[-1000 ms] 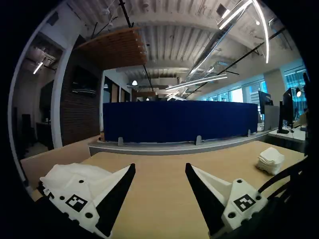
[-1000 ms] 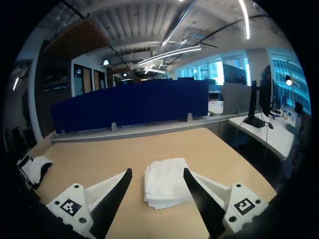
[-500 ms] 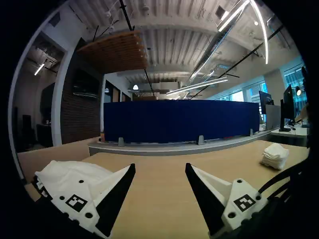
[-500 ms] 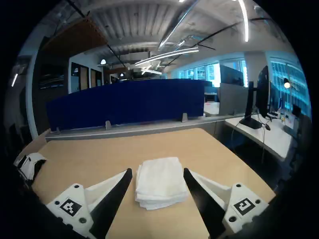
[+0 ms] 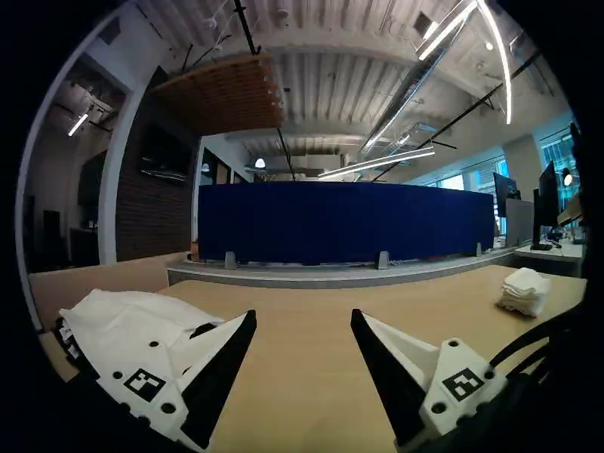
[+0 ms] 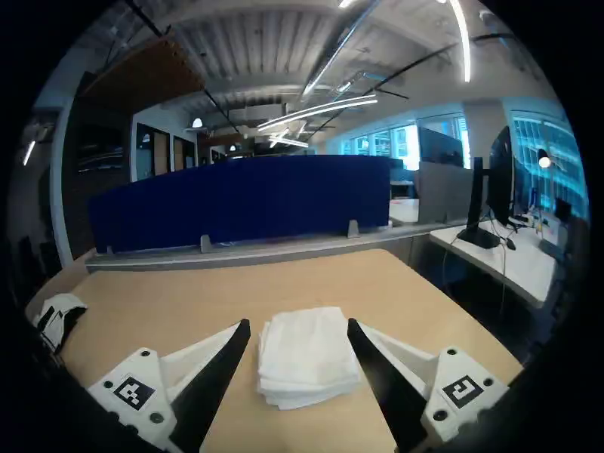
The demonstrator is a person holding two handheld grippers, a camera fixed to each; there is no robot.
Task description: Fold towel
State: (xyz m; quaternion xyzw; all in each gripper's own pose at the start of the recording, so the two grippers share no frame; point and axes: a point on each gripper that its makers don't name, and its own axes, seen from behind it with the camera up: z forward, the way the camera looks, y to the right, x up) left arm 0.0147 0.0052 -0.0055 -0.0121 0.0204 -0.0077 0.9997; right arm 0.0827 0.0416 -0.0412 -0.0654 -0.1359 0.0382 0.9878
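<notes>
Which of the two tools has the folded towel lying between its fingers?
The right tool: the folded towel lies on the table between its open fingers. The left tool frames bare table, the towel far aside.

A light wooden desk (image 6: pixel 226 291) meets a dark blue partition (image 6: pixel 241 200), with a monitor (image 6: pixel 502 181) on a neighbouring white desk (image 6: pixel 521 264) and strip lights (image 6: pixel 321 110) overhead.

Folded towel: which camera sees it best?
The right gripper view: the folded towel lies close, between the open fingers of the right gripper. The left gripper view shows it small, far off at the right.
</notes>
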